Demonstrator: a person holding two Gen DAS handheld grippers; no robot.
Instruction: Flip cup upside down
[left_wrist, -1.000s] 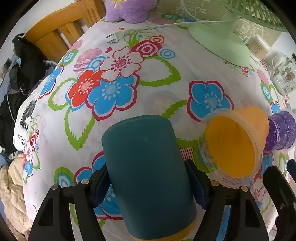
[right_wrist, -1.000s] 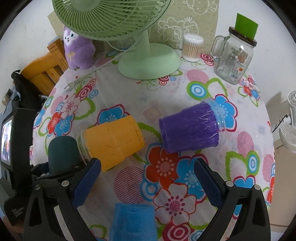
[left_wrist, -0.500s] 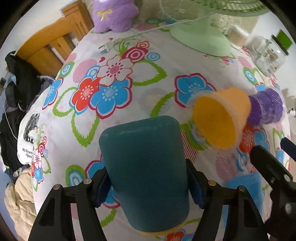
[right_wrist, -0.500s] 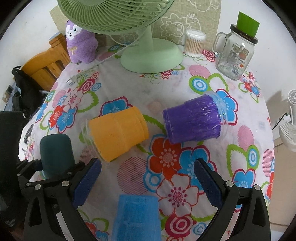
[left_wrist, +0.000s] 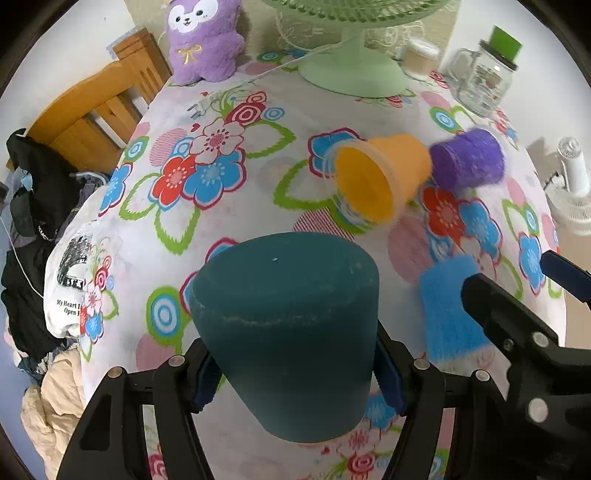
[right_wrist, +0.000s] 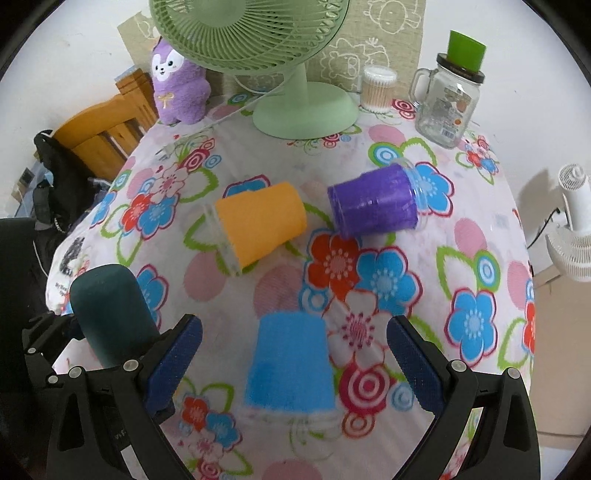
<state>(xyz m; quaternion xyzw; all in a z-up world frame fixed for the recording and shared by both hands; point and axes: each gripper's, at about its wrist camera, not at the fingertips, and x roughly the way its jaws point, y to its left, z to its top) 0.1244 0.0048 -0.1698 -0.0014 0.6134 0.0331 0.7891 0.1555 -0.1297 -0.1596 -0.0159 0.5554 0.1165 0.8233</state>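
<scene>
- My left gripper (left_wrist: 295, 369) is clamped on the dark teal cup (left_wrist: 284, 328), base pointing away from me, at the near left of the floral tablecloth (right_wrist: 369, 155).
- My right gripper (right_wrist: 295, 354) is spread wide and holds nothing; the blue cup (right_wrist: 290, 365) sits between its fingers without touching them.
- Farther off, the orange cup (right_wrist: 258, 225) and purple cup (right_wrist: 373, 201) lie on their sides.

1. On a white printed cloth (left_wrist: 72, 280) hanging at the table's left edge, "My Heart I…" and below it "Open I…" are read; the rest is cut off by a fold.
2. Labels are seen on the glass mug jar (right_wrist: 448, 107), but their print is too small to be read.
</scene>
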